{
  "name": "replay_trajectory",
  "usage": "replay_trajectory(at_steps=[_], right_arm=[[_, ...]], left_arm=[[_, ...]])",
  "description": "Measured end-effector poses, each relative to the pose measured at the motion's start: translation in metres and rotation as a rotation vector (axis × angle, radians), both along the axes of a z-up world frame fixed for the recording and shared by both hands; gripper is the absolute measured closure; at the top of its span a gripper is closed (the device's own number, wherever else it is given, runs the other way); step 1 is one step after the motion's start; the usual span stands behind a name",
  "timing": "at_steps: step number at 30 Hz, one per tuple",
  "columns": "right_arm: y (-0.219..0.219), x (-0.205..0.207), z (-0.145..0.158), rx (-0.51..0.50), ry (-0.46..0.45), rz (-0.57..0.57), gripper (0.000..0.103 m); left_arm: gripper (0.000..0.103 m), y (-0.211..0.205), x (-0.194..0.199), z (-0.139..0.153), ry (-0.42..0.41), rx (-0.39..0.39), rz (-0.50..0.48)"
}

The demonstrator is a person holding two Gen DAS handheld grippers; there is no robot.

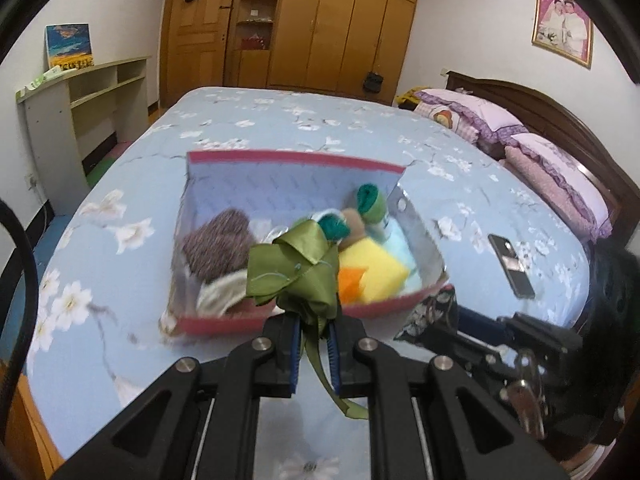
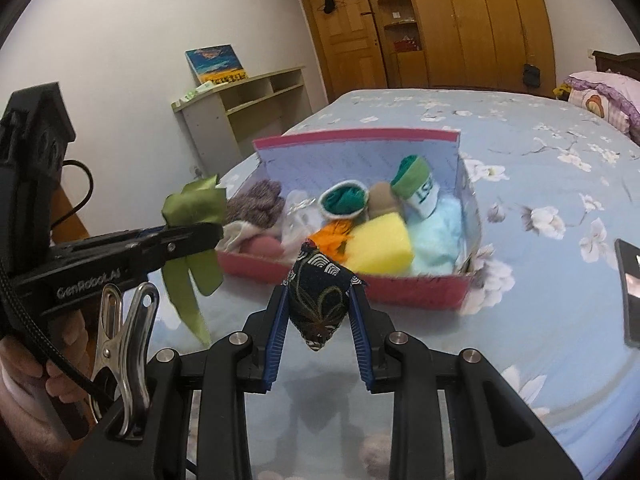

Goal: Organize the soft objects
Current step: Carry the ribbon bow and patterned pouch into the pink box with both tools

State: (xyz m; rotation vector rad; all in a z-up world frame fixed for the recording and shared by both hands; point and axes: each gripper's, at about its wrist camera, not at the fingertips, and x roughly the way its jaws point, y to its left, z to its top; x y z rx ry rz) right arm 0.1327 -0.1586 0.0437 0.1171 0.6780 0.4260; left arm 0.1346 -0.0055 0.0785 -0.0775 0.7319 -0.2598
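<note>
A red-rimmed box [image 1: 296, 158] [image 2: 356, 136] with a pale blue inside lies on the bed, holding several soft items: a brown knitted piece [image 1: 218, 246] [image 2: 256, 200], a yellow sponge [image 1: 372, 272] [image 2: 380, 248] and rolled green socks [image 1: 370, 198] [image 2: 412, 184]. My left gripper [image 1: 314, 326] [image 2: 212, 236] is shut on a green satin ribbon bow [image 1: 294, 272] [image 2: 194, 204], held in the air just before the box's near rim. My right gripper [image 2: 320, 288] is shut on a small dark patterned fabric pouch [image 2: 320, 296] [image 1: 430, 312], in front of the box.
A black phone [image 1: 512, 266] [image 2: 632, 288] lies on the floral blue bedspread [image 1: 280, 120] right of the box. Purple pillows [image 1: 520, 152] rest by the headboard. A pale shelf unit [image 1: 76, 112] [image 2: 244, 108] stands left of the bed, a wooden wardrobe [image 1: 320, 20] behind.
</note>
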Motion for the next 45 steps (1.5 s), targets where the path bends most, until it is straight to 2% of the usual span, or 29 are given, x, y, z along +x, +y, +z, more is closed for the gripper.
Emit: replay_trajectory(at_steps=[13, 26, 29, 36, 40, 45], right_arm=[[-0.019, 0.033, 0.014, -0.020, -0.036, -0.063, 0.072], [-0.026, 0.076, -0.002, -0.037, -0.026, -0.114, 0.072], [-0.026, 0.087, -0.012, -0.018, -0.008, -0.116, 0.072], [-0.028, 0.104, -0.031, -0.017, 0.017, -0.131, 0.072], [-0.028, 0.107, -0.034, -0.009, 0.008, -0.144, 0.072], [-0.028, 0.107, -0.035, -0.014, -0.011, -0.149, 0.072]], left_arm=[[0.092, -0.021, 0.073, -0.002, 0.002, 0.010, 0.007], [0.090, -0.029, 0.132, -0.043, 0.049, 0.022, 0.043], [0.081, -0.026, 0.141, -0.053, 0.065, 0.013, 0.081], [0.070, -0.023, 0.148, -0.064, 0.065, 0.048, 0.102], [0.056, -0.028, 0.148, -0.067, 0.064, 0.088, 0.101], [0.052, -0.029, 0.148, -0.068, 0.063, 0.085, 0.109]])
